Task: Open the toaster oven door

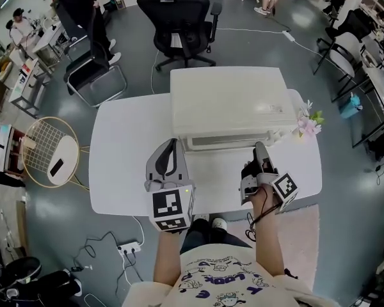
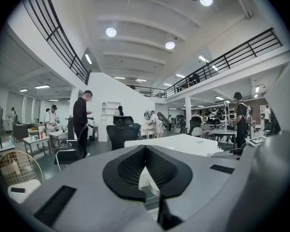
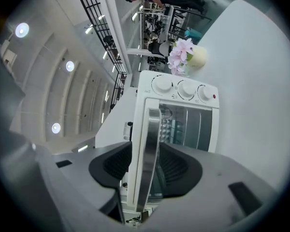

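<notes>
Between right gripper (image 3: 147, 154) jaws, silver handle (image 3: 153, 122) of white toaster oven (image 3: 183, 89).

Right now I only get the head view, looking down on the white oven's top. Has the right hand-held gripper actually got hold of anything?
Observer: Yes. In the right gripper view, the silver door handle stands between the jaws of the right hand-held gripper, and they look closed onto it.
Operator: Is the door open yet?
Observer: No. The glass door sits flat in the front of the toaster oven, next to three knobs.
Operator: And the other hand-held gripper?
Observer: The left hand-held gripper has its jaws together with nothing between them.
</notes>
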A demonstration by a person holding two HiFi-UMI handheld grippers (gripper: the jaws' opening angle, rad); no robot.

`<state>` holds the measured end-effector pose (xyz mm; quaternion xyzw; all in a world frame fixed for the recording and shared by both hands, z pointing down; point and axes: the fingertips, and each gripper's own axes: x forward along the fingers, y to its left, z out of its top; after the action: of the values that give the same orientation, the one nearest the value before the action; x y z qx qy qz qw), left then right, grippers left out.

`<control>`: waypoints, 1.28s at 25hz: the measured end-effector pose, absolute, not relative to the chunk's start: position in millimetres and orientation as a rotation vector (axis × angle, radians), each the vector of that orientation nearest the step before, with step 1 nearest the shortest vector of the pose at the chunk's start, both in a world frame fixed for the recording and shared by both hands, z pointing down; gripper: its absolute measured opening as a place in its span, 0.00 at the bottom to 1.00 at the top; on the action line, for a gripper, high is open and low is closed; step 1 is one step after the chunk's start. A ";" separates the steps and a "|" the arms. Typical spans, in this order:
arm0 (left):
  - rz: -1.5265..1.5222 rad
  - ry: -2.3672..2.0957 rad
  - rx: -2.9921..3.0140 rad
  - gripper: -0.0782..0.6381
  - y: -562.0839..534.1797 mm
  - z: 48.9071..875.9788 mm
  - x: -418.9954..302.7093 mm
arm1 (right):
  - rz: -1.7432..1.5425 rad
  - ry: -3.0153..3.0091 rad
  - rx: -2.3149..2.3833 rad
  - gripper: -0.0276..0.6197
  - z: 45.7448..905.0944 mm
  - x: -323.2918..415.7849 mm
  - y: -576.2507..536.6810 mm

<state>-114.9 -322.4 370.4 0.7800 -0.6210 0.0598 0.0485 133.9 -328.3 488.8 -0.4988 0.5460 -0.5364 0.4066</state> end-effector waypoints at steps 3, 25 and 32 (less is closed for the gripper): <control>0.188 -1.900 2.368 0.12 -323.7 372.0 -116.7 | -1.348 1.394 -1.258 0.31 490.3 134.6 -334.1; 0.186 -1.943 2.317 0.12 -323.0 374.1 -130.9 | -1.390 1.421 -1.325 0.23 500.7 126.7 -352.0; 0.185 -1.928 2.331 0.12 -314.1 373.7 -125.8 | -1.401 1.430 -1.336 0.23 501.9 126.5 -342.0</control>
<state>-125.8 -314.1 373.7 0.7680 -0.6352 0.0610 0.0557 126.5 -342.0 501.9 -0.5181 0.5544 -0.5432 0.3592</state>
